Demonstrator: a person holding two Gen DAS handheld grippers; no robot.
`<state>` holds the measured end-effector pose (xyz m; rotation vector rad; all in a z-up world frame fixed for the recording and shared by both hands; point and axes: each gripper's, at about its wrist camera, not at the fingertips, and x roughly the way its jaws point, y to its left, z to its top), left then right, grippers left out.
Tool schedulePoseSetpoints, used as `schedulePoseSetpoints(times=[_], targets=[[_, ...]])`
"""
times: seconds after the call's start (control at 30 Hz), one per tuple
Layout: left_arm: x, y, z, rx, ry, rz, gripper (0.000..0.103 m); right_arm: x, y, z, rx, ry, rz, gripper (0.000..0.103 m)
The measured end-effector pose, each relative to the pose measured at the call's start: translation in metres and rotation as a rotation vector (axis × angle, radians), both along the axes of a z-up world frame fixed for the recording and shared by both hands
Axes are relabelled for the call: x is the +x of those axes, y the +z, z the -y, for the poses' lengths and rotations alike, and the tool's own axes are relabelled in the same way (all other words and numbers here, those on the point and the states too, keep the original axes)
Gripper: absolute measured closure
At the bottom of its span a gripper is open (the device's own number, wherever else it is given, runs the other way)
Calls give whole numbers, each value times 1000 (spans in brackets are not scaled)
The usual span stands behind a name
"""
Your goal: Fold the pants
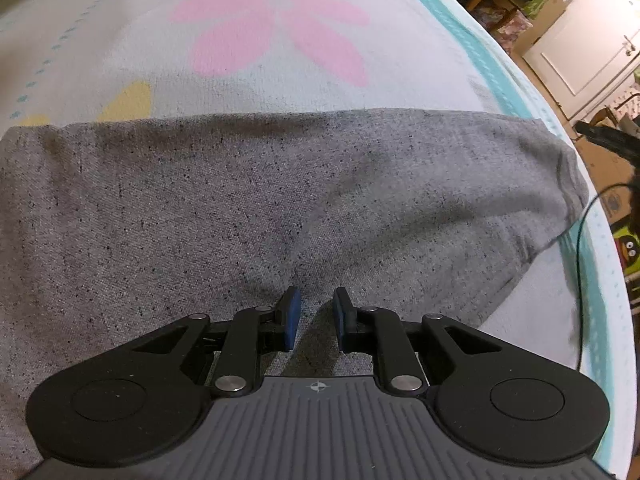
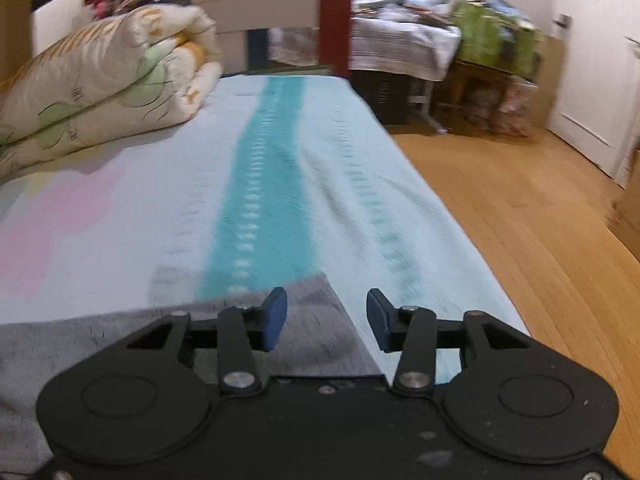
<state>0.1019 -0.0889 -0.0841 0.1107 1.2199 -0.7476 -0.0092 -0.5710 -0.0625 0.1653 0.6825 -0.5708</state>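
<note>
Grey speckled pants [image 1: 248,200] lie flat across a flowered bedspread [image 1: 280,32], with a hemmed end at the right [image 1: 568,184]. My left gripper [image 1: 316,316] hovers low over the pants' near part, its blue pads a small gap apart with nothing between them. In the right wrist view the pants' corner [image 2: 312,320] lies on the teal-striped bedspread [image 2: 264,184]. My right gripper [image 2: 327,318] is open and empty just above that corner.
A folded quilt [image 2: 100,88] sits at the far left of the bed. The bed's right edge drops to a wood floor [image 2: 520,208]. A footboard post [image 2: 335,28], cluttered furniture and a white door [image 2: 592,60] stand beyond. A black cable [image 1: 580,248] hangs at the bed edge.
</note>
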Motion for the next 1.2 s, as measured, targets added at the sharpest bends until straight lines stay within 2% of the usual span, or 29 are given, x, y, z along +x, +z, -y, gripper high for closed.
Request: schedulePoseSetpoints(times=[0.03, 0.2, 0.27, 0.33, 0.37, 0.43, 0.5, 0.63, 0.93, 1.0, 1.07, 1.1, 1.13, 1.17, 1.2], targets=[[0, 0, 0, -1, 0, -1, 85, 7, -3, 6, 10, 6, -16, 53], [-1, -1, 0, 0, -7, 5, 85, 34, -31, 33, 96, -5, -122, 53], [-2, -1, 1, 2, -11, 12, 85, 32, -38, 36, 118, 8, -124, 57], [-3, -1, 2, 4, -12, 18, 85, 28, -37, 34, 140, 22, -96, 92], [-4, 0, 2, 3, -9, 19, 85, 25, -35, 32, 142, 30, -88, 99], [-5, -1, 1, -2, 4, 20, 85, 24, -30, 22, 119, 83, -62, 99], [-7, -1, 0, -7, 15, 26, 85, 22, -24, 10, 29, 116, -54, 99], [-11, 0, 0, -4, 20, 47, 85, 32, -17, 8, -81, 84, -31, 100], [-17, 1, 2, 15, 8, 77, 85, 43, -43, 24, -102, 45, -111, 100], [-17, 1, 4, 19, 4, 79, 85, 39, -39, 23, -80, 27, -108, 95], [-17, 1, 6, 21, 4, 79, 84, 31, -30, 18, -99, 18, -55, 88], [-17, 0, 7, 22, 3, 81, 83, 29, -27, 17, -91, 24, -36, 76], [-17, 0, 7, 22, 0, 84, 82, 29, -24, 18, -76, 30, -22, 57], [-18, 0, 9, 25, -5, 89, 81, 31, -23, 20, -55, 35, -16, 48], [-19, 0, 10, 27, -11, 93, 79, 33, -24, 22, -34, 38, -20, 46]])
